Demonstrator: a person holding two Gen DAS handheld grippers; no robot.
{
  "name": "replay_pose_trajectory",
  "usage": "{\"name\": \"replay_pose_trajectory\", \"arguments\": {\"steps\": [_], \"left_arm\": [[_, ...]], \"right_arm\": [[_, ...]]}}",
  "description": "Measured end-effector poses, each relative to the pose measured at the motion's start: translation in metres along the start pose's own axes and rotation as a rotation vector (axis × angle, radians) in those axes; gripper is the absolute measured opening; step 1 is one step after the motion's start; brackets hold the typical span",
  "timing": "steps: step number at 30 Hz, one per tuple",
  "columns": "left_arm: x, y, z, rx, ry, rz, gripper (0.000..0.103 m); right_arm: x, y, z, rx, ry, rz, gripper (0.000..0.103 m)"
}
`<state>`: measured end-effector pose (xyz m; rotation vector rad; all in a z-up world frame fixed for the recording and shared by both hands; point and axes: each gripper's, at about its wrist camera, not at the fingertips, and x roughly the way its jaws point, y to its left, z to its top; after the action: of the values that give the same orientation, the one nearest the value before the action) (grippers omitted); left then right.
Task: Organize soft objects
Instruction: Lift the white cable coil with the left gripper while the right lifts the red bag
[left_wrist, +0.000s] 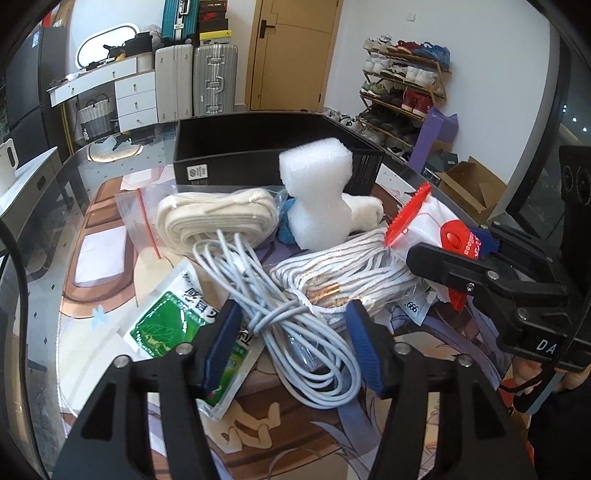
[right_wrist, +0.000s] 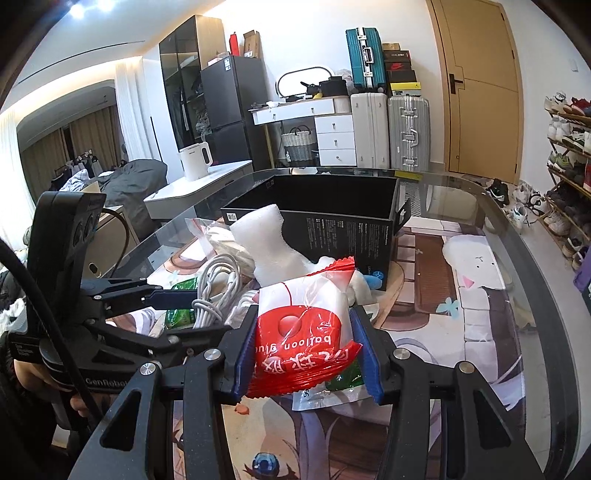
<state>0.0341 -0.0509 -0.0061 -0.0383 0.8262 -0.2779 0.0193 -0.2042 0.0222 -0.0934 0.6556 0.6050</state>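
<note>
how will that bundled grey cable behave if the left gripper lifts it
The grey cable is tied only at its middle, so its loose loops will probably sag and dangle. It lies partly over the white cord bundle and the green sachet, so it may drag them along.

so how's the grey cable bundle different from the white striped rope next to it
The grey cable bundle is smooth, plain and loosely looped; the white striped rope is braided, flecked and has copper-coloured metal tips. The cable lies between the left claw's fingers; the rope lies beyond them, beside the red and white bag. Both are coiled cords on the table.
</note>
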Motion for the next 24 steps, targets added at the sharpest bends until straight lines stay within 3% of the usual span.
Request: {"name": "replay_pose_trajectory", "arguments": {"steps": [6,13,18,24], "left_arm": [[0.005,-0.007,0.001,0.024,0.003,0.02,0.069],[0.002,-0.012,-0.003,0.026,-0.022,0.01,0.052],[-0.007,-0.008,-0.007,0.023,-0.04,0.004,0.033],[-0.011,-0.008,-0.011,0.034,-0.045,-0.003,0.032]], "right_arm": [[-0.001,-0.003,0.0,0.009,-0.006,0.0,0.048],[-0.001,-0.004,0.001,0.014,-0.01,0.001,0.048],[0.0,-0.004,0.001,0.013,-0.012,0.005,0.048],[-0.001,-0.003,0.001,0.015,-0.02,0.007,0.048]]}}
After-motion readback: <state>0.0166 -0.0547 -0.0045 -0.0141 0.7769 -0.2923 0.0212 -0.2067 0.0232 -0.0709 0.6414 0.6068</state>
